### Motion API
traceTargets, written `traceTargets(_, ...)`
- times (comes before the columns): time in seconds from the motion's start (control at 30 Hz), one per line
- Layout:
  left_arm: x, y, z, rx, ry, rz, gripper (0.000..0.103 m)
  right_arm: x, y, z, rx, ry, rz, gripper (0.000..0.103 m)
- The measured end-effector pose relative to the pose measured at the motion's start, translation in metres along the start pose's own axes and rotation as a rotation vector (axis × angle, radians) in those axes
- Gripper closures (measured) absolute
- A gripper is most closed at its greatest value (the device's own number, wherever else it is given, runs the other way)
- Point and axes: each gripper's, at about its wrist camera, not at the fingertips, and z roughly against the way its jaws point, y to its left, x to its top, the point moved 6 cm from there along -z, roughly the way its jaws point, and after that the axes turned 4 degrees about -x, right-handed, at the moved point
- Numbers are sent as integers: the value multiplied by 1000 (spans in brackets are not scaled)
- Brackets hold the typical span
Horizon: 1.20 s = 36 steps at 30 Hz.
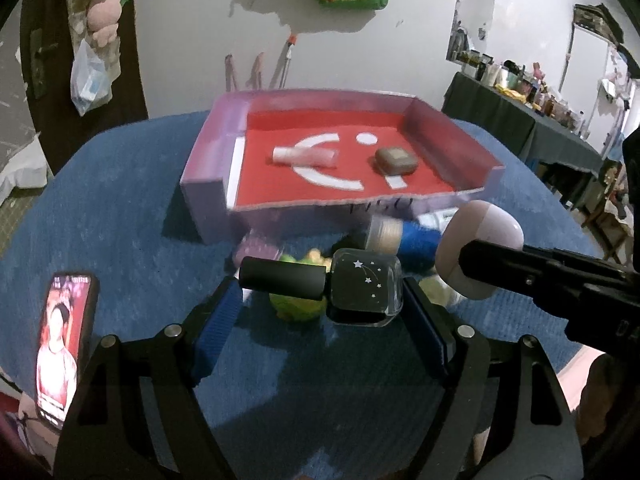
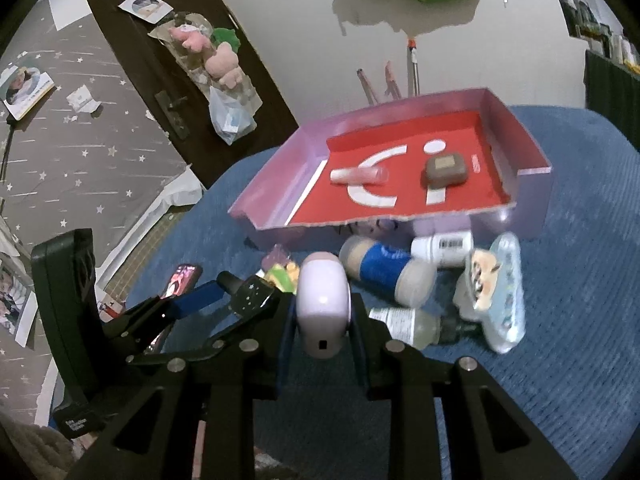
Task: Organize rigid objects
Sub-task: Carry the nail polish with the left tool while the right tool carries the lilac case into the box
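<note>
Over the blue tabletop, just short of the pink box with its red floor, both my claws are loaded. Left gripper: blue pads pinching a small dark bottle with white stars and a black cap, lying crosswise between the fingers, cap poking out leftward. Right gripper: clamped on a rounded pale-lilac case, held on its flanks. Already inside the box: a pink tube and a brown case, apart from each other. Loose on the cloth ahead of the box's near wall: a blue-banded bottle, a white bottle, a clear bottle, a blister-packed item, a green toy directly under my left load. A phone lies at far left. Risks as I judge them: the lilac case is smooth and curved, so it could squirt out if the grip slackens. The starred bottle is held off-centre and may swivel or tip. My two claws sit close together; moving both toward the box at once could knock them together. A low approach could catch the near wall or scatter the clutter below. Dropping from height could send the bottle rolling into the tube.
</note>
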Motion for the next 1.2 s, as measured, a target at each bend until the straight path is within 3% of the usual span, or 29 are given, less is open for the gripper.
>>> traceTargets(0.4, 48, -10, -2, -17, -57, -49, 24, 41, -10, 6, -55, -49, 56, 75)
traceTargets(0.73, 73, -12, -25, -25, -33, -58, 24, 73, -23, -9, -114, -38, 90, 75)
traceTargets(1.2, 81, 0, -69, 5, 79, -71, 24, 83, -54, -60, -274, 114, 146, 75)
